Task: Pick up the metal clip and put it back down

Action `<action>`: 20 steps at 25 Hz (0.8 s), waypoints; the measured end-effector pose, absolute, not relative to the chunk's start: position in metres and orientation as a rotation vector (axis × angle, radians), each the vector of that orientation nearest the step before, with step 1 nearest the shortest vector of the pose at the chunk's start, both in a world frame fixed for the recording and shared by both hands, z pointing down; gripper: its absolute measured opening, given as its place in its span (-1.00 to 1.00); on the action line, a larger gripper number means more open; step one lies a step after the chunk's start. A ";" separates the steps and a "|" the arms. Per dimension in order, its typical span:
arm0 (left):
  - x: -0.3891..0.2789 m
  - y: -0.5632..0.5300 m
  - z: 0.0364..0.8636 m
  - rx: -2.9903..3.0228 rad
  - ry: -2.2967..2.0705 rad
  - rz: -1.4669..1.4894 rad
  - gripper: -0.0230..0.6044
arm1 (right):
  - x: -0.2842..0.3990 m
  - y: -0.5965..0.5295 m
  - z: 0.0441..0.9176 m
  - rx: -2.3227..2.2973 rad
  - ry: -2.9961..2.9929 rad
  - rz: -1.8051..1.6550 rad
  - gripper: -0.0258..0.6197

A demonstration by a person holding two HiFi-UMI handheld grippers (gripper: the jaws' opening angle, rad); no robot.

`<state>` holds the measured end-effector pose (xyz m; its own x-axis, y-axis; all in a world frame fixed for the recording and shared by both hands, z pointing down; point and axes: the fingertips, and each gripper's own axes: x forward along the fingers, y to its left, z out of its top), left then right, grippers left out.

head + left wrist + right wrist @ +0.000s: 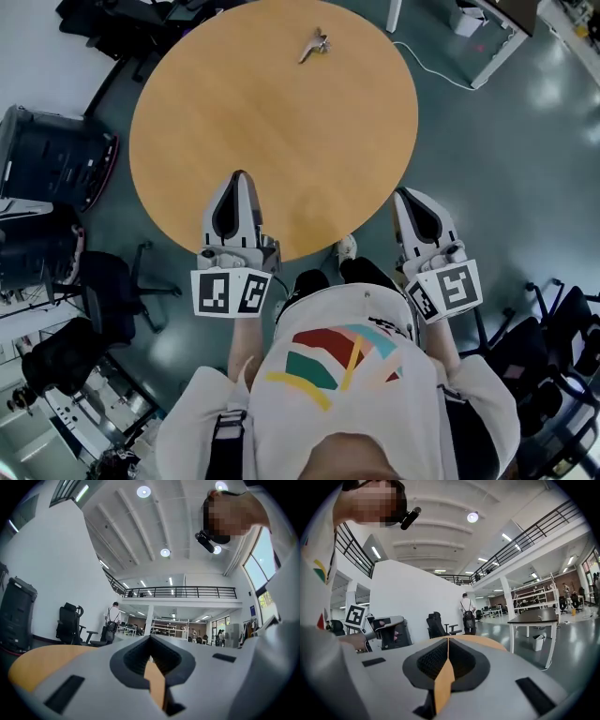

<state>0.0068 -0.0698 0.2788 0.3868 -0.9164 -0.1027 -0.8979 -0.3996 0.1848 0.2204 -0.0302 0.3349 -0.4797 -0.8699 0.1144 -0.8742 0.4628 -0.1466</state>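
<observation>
Metal clip (318, 43) lies far across the table (234, 122), well apart from left gripper (240, 175) and right gripper (405, 194), both closed and empty; pickup seemingly unstarted.

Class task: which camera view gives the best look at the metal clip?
The head view: the clip lies in plain sight on the far side of the table. Neither gripper view shows it, only table and room.

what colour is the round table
Light orange-tan, like pale wood. The table shows best in the head view.
</observation>
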 end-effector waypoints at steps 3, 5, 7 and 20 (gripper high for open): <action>0.021 -0.085 0.281 2.511 -1.688 -0.279 -0.79 | 0.234 -0.058 0.335 1.555 -2.679 0.279 -0.87; 0.023 -0.095 0.281 2.500 -1.702 -0.280 -0.78 | 0.234 -0.073 0.333 1.541 -2.698 0.284 -0.87; 0.017 -0.104 0.280 2.486 -1.719 -0.292 -0.79 | 0.226 -0.084 0.332 1.522 -2.708 0.283 -0.87; -0.003 -0.169 0.276 2.542 -1.629 -0.320 -0.78 | 0.174 -0.161 0.344 1.518 -2.690 0.374 -0.87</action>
<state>-0.0032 -0.1688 0.2764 0.4040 -0.9069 -0.1195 -0.8848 -0.4206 0.2008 0.1744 -0.1606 0.3440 -0.5235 -0.8398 0.1438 -0.8472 0.4950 -0.1931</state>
